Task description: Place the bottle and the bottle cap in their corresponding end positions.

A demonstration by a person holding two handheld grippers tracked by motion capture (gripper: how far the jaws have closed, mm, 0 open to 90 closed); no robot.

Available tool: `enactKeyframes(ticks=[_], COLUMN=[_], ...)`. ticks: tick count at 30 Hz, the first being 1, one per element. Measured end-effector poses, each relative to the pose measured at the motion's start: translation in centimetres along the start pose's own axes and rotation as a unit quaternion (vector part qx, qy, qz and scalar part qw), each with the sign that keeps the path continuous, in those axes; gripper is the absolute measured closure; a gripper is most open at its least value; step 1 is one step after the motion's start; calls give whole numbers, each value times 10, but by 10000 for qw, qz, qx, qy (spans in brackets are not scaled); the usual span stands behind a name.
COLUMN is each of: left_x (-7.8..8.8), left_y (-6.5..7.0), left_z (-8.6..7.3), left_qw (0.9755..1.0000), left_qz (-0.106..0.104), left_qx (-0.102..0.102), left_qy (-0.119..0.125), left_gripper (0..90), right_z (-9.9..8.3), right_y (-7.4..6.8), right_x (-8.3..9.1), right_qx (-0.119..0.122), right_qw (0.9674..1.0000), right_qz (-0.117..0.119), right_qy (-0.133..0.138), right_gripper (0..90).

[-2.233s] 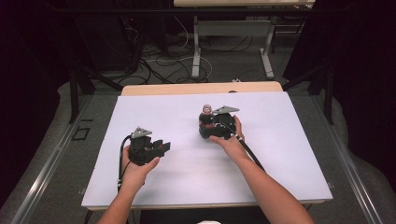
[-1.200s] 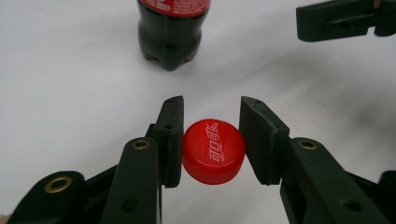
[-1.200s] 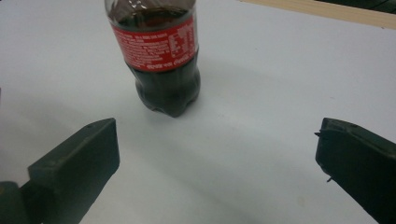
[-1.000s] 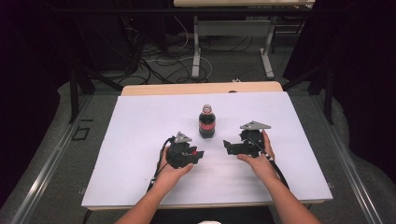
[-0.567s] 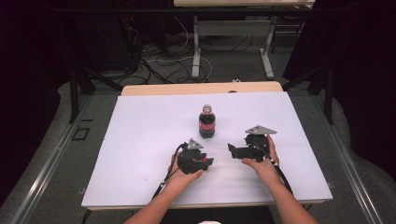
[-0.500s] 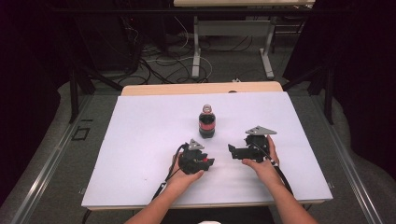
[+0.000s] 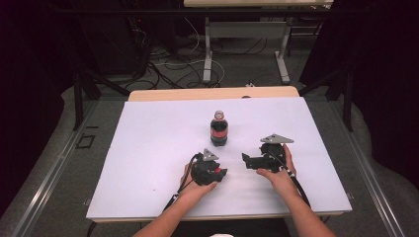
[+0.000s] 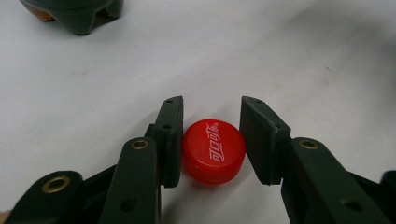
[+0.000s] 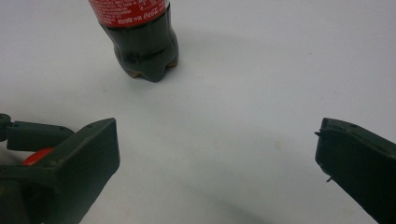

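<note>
Red cap (image 8: 213,150) clamped in left gripper (image 8: 212,140) on table (image 7: 148,148); cola bottle (image 7: 219,129) nearby; right gripper (image 9: 217,154) apart, empty

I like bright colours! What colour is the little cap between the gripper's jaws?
The bottle cap is red with white lettering on top, clearest in the left gripper view.

- The table (image 7: 148,148) is covered by a plain white sheet; a strip of bare wood shows along its far edge at twelve o'clock.
- A cola bottle (image 7: 219,129) stands upright on it, a little toward twelve o'clock of the middle, neck uncapped.
- A red bottle cap (image 8: 214,150) lies top up on the sheet near six o'clock of the bottle.
</note>
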State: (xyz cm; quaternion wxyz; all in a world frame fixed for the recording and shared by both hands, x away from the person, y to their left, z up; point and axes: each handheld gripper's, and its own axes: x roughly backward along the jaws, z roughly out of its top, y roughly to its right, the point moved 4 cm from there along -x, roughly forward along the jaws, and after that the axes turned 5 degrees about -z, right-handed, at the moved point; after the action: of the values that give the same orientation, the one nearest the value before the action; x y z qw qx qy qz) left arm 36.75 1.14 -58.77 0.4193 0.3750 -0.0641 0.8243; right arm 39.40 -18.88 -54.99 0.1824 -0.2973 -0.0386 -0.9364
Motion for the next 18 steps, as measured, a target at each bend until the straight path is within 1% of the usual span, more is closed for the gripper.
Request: enactKeyframes(ticks=[1, 4, 7, 8, 9, 11, 14, 16, 17, 18], left_x=[0, 0, 3, 5, 8, 14, 28, 38, 42, 48], left_y=[0, 0, -1, -2, -3, -6, -15, -21, -25, -29], left_z=[0, 0, 1, 2, 2, 4, 8, 9, 10, 10], left_qw=[10000, 10000, 10000, 10000, 9999, 9998, 9995, 9993, 9990, 9988], left_qz=[-2, 4, 12, -2, -16, -70, -30, -19, 34, 48], left_qx=[1, -13, -13, -2, 49, 79, 53, 172, 165, 208], left_qy=[-10, 15, -10, 50, 94, 161, 296, 332, 414, 449], left_gripper=[607, 581, 515, 492, 469, 418, 349, 307, 295, 282], right_z=[0, 1, 1, 1, 1, 1, 1, 1, 1, 1], right_y=[0, 0, 0, 1, 1, 2, 2, 2, 2, 2], right_x=[0, 1, 2, 2, 2, 2, 3, 3, 3, 3], right_qx=[11, -70, -45, -41, -18, -46, -51, -71, -72, -75], right_qw=[10000, 10000, 10000, 10000, 10000, 10000, 10000, 10000, 10000, 10000], right_qz=[9, 30, 18, 9, 11, 9, -2, -6, 3, 1], right_qy=[0, 11, -4, 9, 33, 24, 13, 3, 10, 7], right_gripper=[0, 0, 0, 0, 0, 0, 0, 0, 0, 0])
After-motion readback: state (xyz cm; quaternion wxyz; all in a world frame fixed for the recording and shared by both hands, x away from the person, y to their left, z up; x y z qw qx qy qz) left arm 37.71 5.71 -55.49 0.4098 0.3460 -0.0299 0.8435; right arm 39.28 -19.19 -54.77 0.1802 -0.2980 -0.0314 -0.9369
